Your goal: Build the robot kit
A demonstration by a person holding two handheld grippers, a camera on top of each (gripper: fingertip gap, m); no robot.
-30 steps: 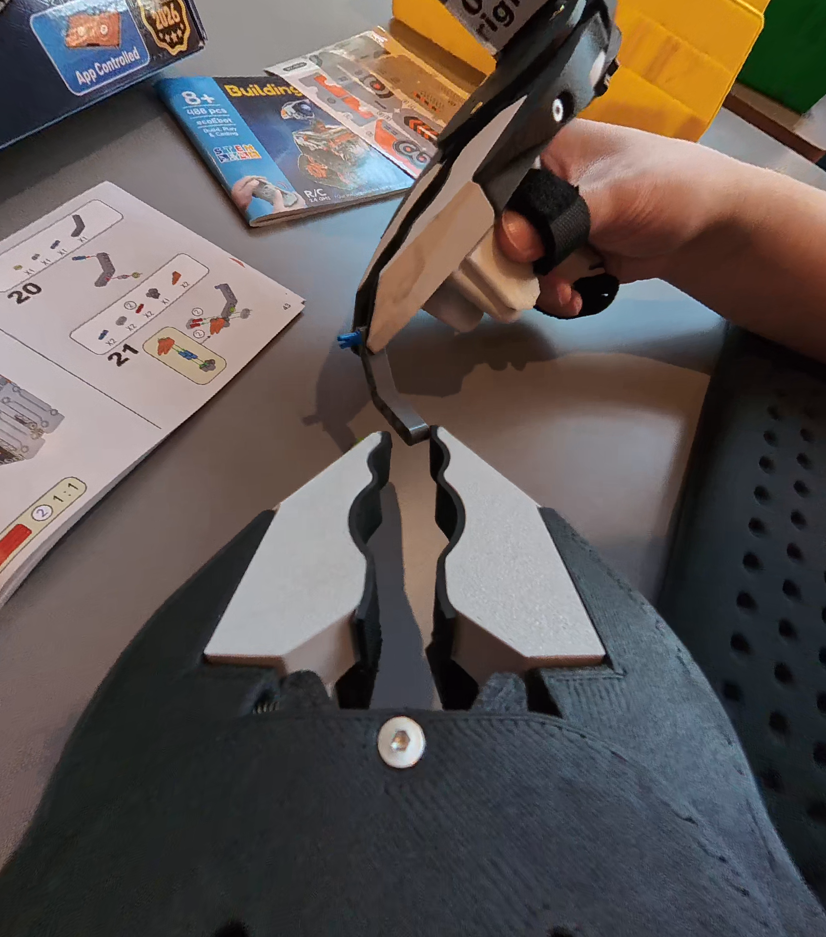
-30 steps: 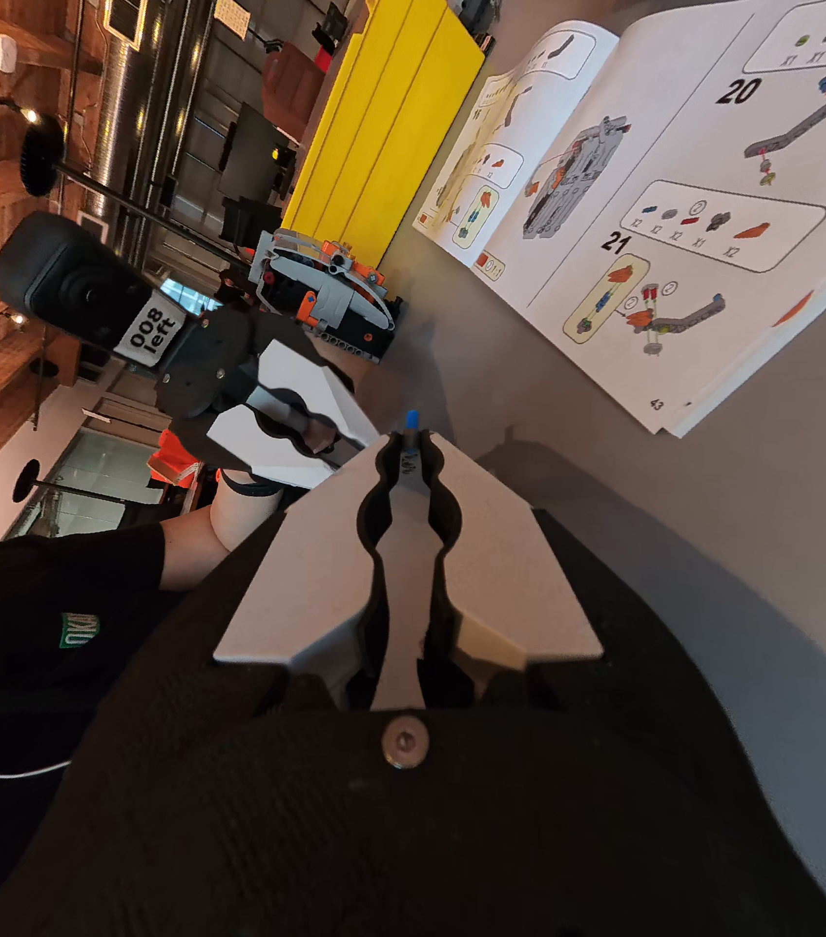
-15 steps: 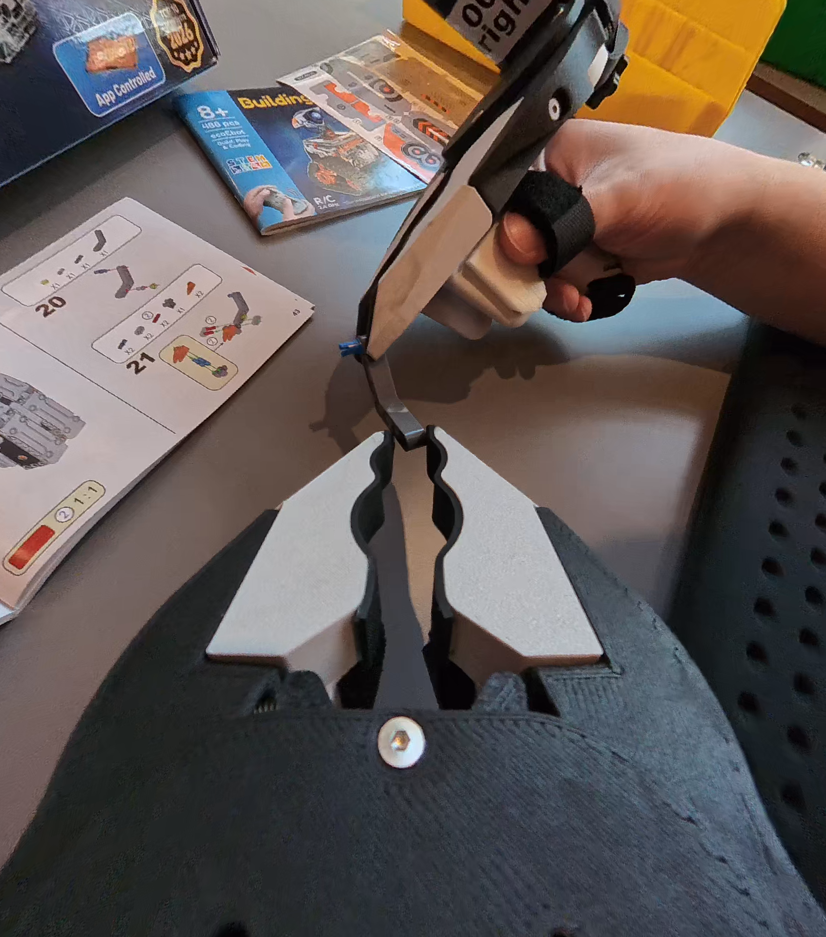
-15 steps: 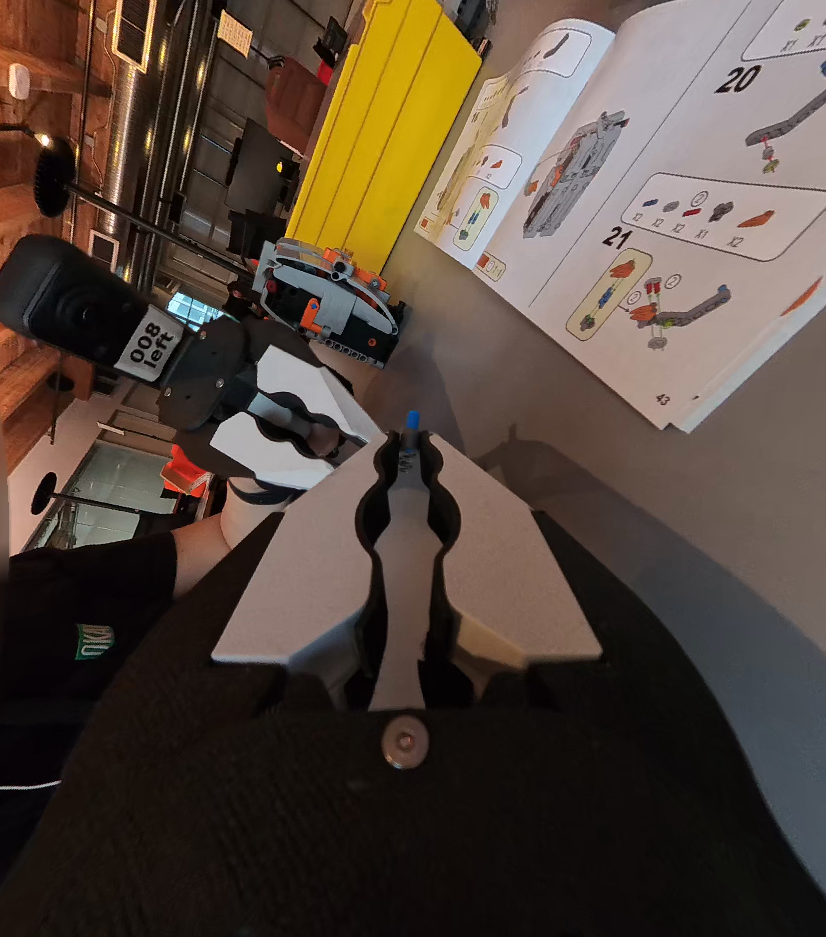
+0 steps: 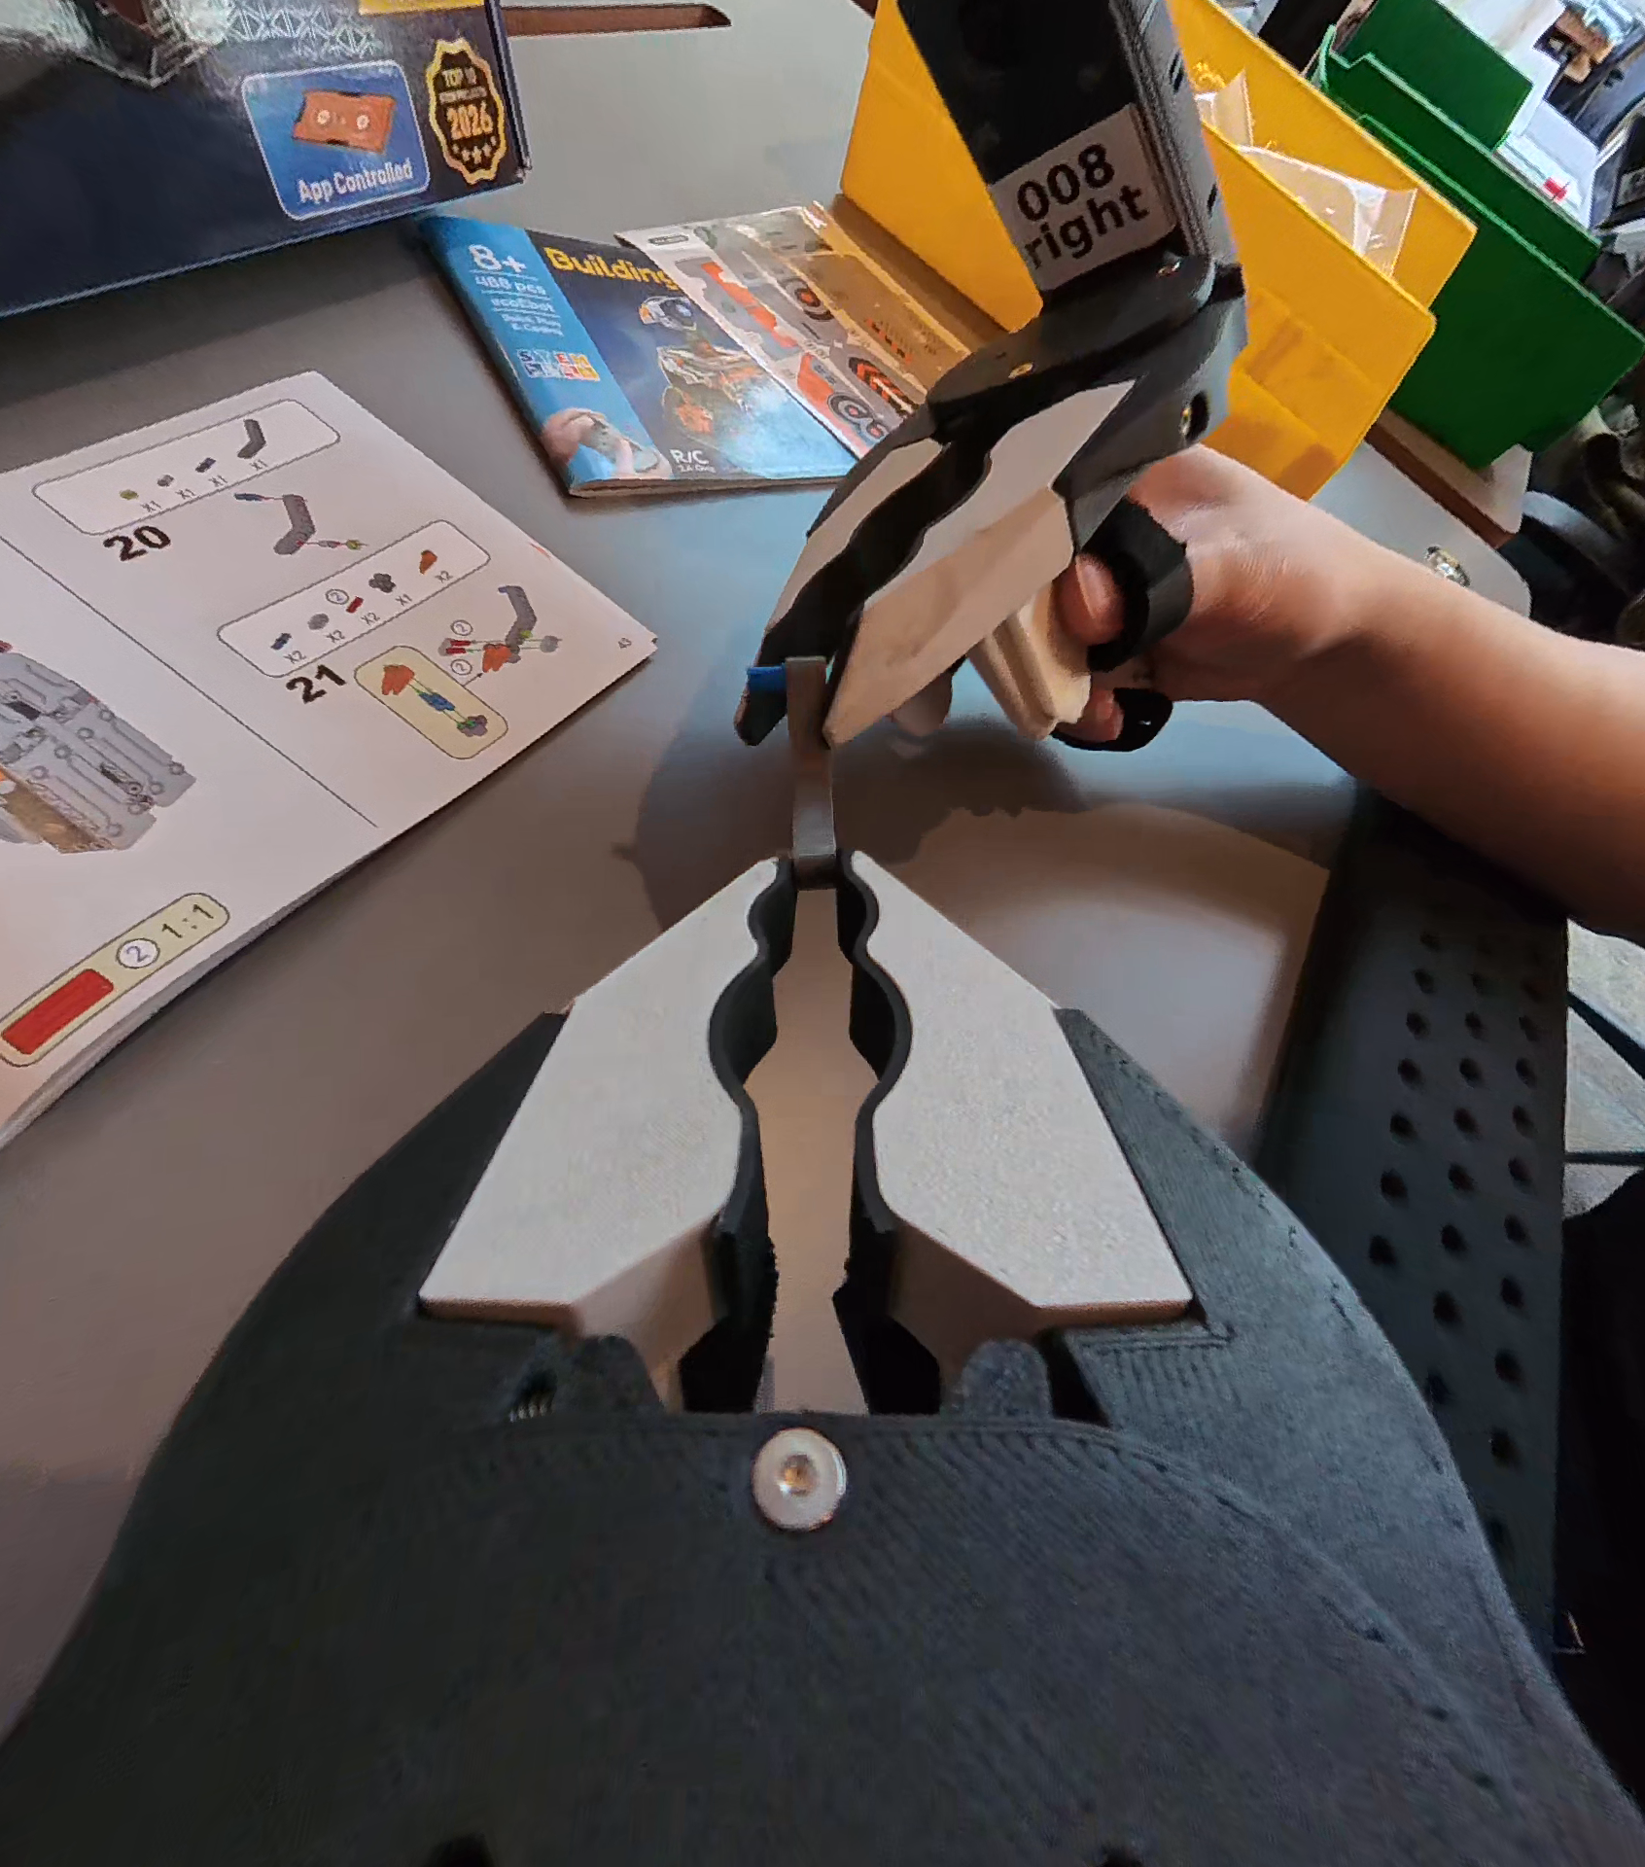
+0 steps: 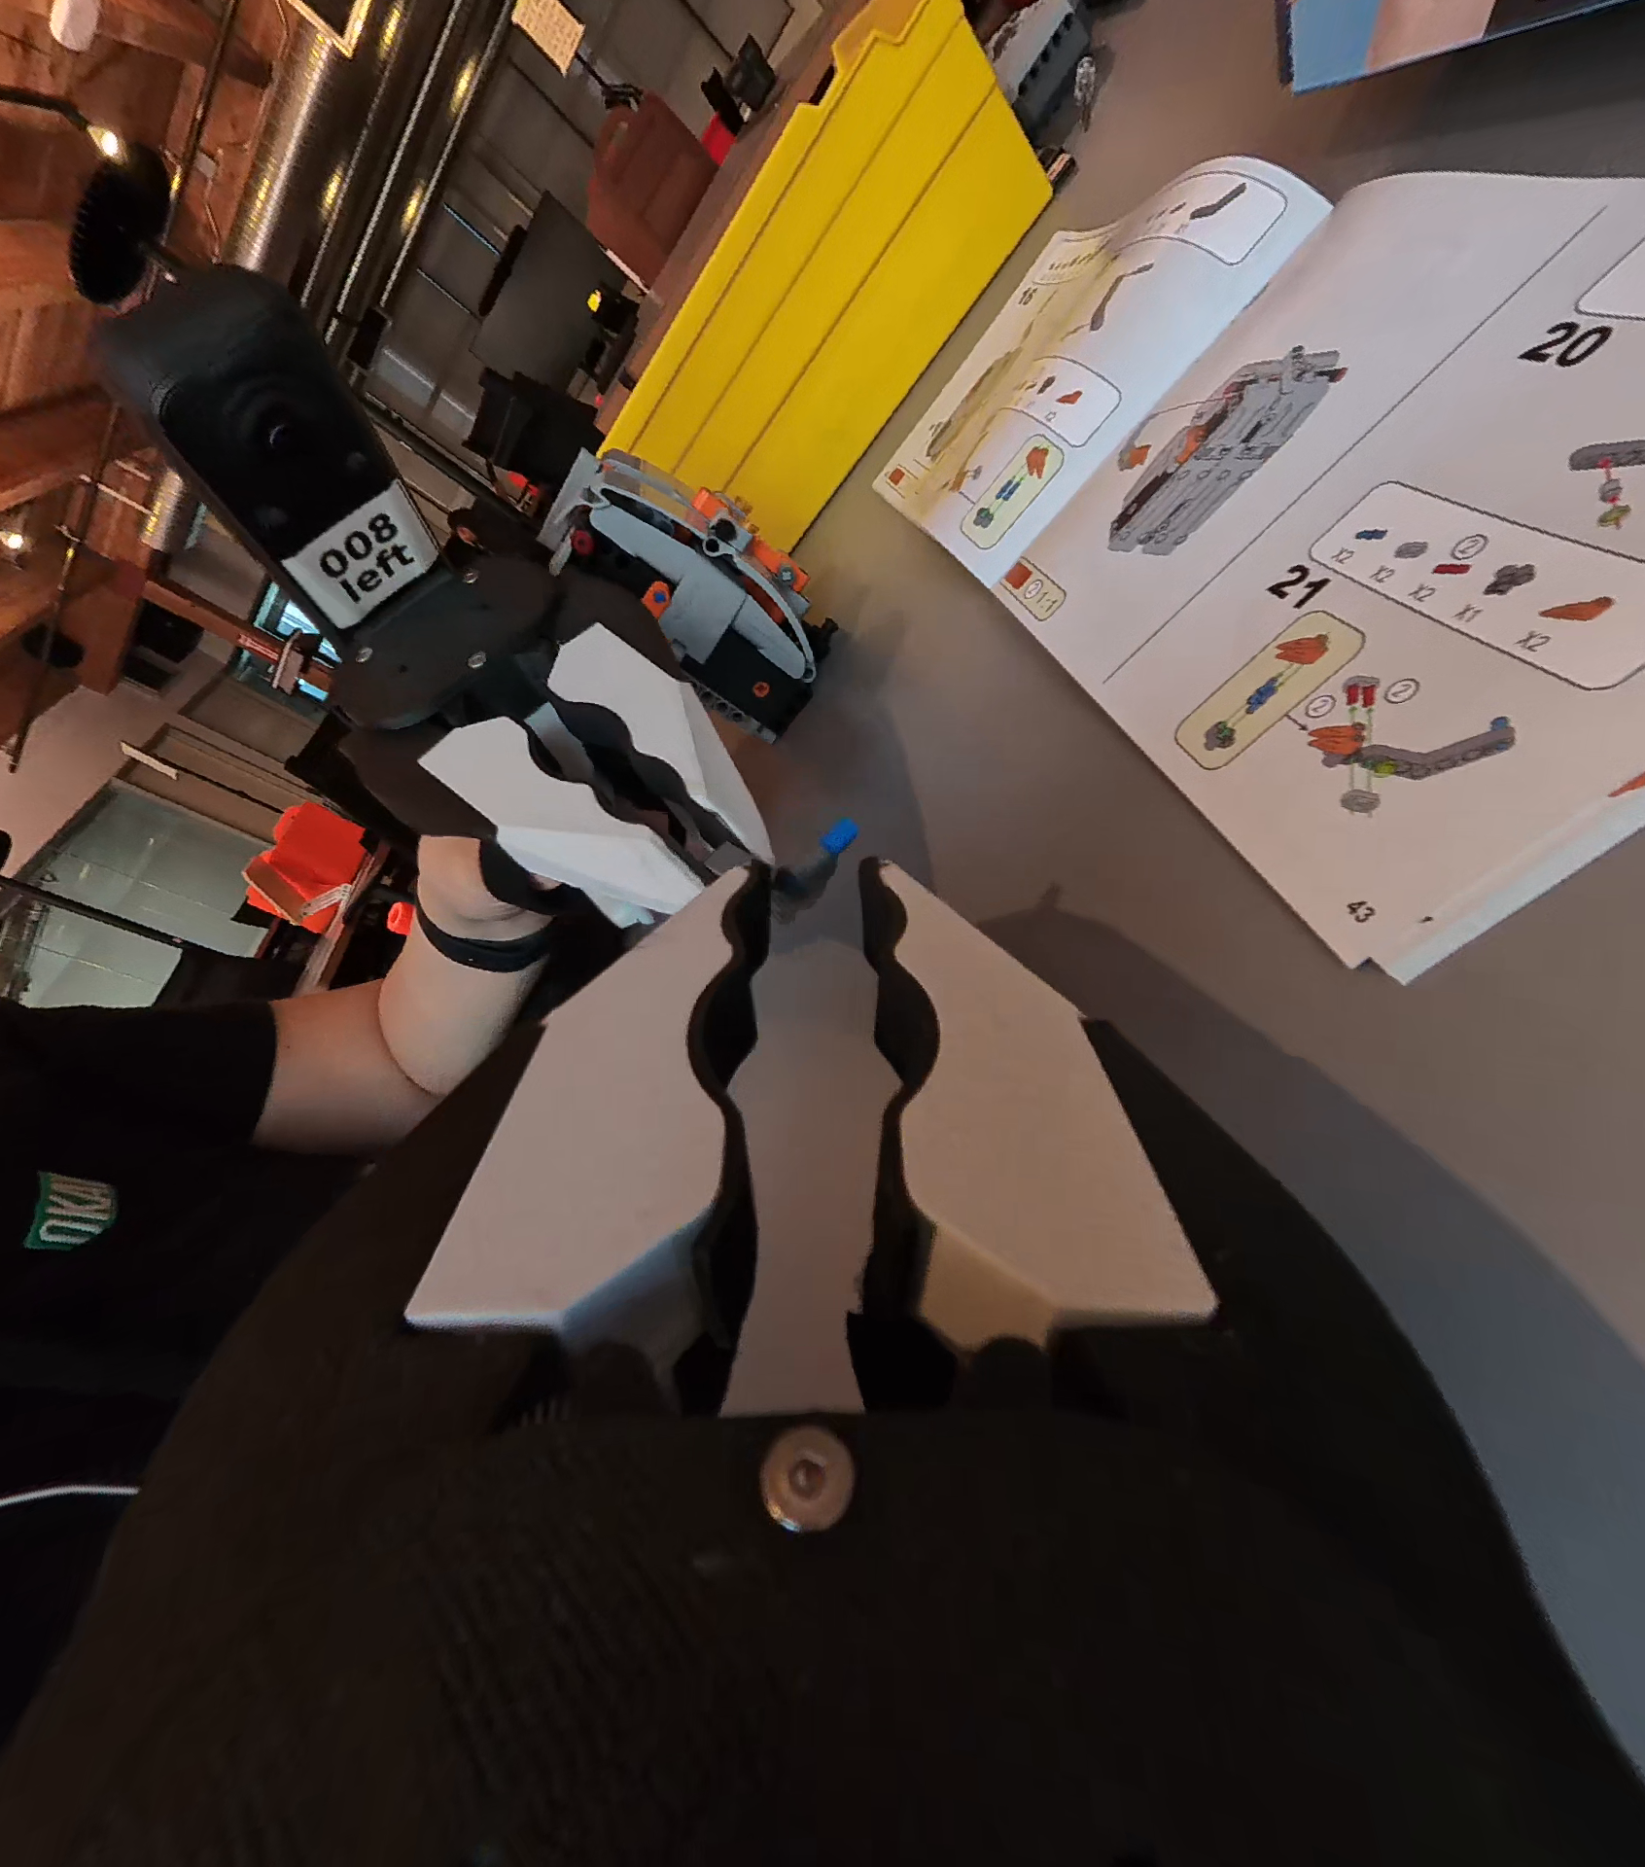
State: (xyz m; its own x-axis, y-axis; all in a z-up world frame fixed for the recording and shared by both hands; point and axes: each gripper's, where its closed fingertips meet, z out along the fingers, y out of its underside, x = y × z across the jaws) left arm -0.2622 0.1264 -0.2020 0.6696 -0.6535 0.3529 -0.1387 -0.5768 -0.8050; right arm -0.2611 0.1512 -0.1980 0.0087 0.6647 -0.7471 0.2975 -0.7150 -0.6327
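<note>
My left gripper (image 5: 813,871) is shut on the lower end of a bent grey beam (image 5: 810,798) and holds it above the grey table (image 5: 344,1162). A blue pin (image 5: 766,677) sticks out of the beam's upper end. My right gripper (image 6: 816,877) is open, its fingers standing apart on either side of the beam's upper end (image 6: 796,881) and the blue pin (image 6: 839,837). The right gripper also shows in the left wrist view (image 5: 793,712), held by a hand. The left gripper shows in the right wrist view (image 6: 733,859), tip to tip with the right one.
An open instruction booklet (image 5: 192,707) lies at the left, with a blue booklet (image 5: 616,354) and a dark box (image 5: 142,172) behind it. Yellow (image 5: 1303,283) and green (image 5: 1485,253) bins stand at the back right. A partly built grey and orange model (image 6: 707,606) sits by a yellow bin (image 6: 829,263). A black perforated chair part (image 5: 1435,1111) is at the right. Both grippers' tips are close together, under 4 cm apart.
My right gripper has opened and let go of the beam's upper end. My left gripper now grips the lower end. The beam has swung more upright.
</note>
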